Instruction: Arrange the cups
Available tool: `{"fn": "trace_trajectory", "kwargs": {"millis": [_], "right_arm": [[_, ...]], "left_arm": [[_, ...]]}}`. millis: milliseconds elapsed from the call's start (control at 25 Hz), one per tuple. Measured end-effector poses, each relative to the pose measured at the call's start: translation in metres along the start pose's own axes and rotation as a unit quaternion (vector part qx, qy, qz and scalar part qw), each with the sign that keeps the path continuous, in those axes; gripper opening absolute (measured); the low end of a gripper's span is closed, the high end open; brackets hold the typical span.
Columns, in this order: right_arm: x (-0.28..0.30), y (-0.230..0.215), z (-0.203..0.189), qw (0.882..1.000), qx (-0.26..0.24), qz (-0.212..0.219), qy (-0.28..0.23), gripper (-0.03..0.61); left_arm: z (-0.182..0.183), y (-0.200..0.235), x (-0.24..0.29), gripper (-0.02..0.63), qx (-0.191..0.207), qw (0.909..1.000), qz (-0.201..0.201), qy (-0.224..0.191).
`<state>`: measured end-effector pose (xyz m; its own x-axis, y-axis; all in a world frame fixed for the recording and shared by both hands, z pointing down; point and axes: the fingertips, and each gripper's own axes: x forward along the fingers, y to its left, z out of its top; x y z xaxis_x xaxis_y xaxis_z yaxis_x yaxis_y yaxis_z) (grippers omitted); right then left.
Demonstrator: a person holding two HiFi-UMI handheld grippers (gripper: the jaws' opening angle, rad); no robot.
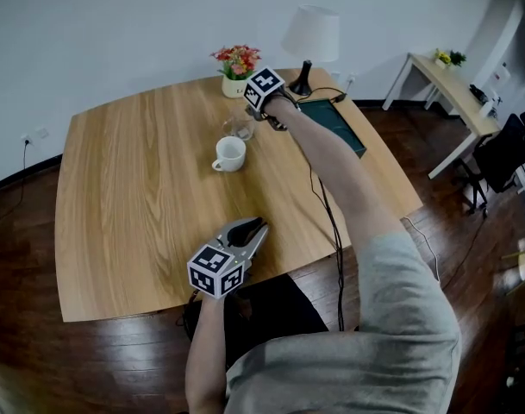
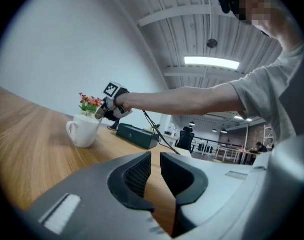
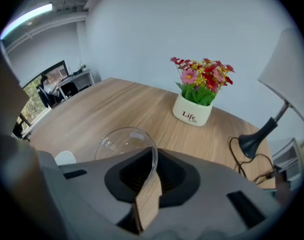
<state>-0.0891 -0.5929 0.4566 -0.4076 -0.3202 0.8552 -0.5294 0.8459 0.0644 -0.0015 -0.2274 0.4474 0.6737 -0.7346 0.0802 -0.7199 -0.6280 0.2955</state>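
So: right gripper is reached out over the far part of the table, tilted down, jaws clamped on the rim of the glass. One pad is inside the wall, one outside. The glass stands upright on the wood, its near wall pinched between the pads.

The mug is white, upright, handle pointing left in the head view. It sits just on the near side of the glass; can't tell if they touch. Both are near the table's far edge, with the flower pot beyond the glass and apart from it.

Left gripper is low over the near edge of the table, pointing level toward the mug, well short of it. Its jaws are slightly apart with a narrow gap, only bare wood showing through and nothing between them.

A lamp stands to the right of the flower pot, and a dark green box lies just right of the right forearm. A black cable runs from that corner along the table toward the person.
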Motion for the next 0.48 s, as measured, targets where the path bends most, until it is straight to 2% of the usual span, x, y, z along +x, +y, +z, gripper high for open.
{"fn": "trace_trajectory", "kwargs": {"millis": [80,280,400,480], "right_arm": [[-0.005,0.005,0.001,1.0,0.017,0.016,-0.012,0.031],[-0.025,0.004,-0.012,0.999,0.009,0.03,-0.031,0.031],[-0.057,-0.009,-0.014,0.996,0.039,0.053,-0.068,0.031],[-0.09,-0.03,-0.009,0.994,0.05,0.046,-0.09,0.031]], "left_arm": [[0.001,0.001,0.0,0.054,0.003,1.0,0.0,0.002],[-0.007,-0.002,0.004,0.054,0.032,0.9993,0.011,0.018],[-0.002,0.001,0.001,0.054,0.02,0.9997,0.009,0.012],[0.003,0.004,-0.001,0.054,0.017,0.9998,0.01,0.009]]}}
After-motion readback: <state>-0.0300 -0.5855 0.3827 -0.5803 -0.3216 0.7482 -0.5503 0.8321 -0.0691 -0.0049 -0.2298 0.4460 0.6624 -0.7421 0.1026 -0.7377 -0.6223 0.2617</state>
